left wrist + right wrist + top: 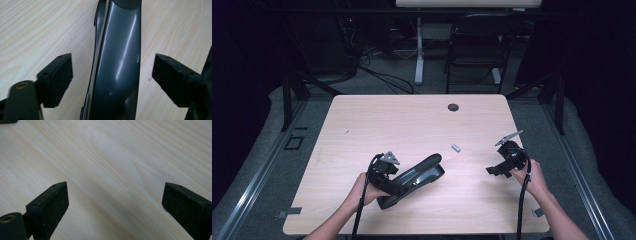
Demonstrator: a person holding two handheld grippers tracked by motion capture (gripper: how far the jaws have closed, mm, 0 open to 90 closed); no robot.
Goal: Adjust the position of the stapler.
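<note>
Stapler flat on table, long axis diagonal, nose far-right.

The stapler lies on the table, slanting from its near left end to its far right end. My left gripper is at the stapler's near left end, a jaw on either side, neither touching. Just beyond the stapler's far right end lies a small block. My right gripper sits well right of the stapler.
</note>
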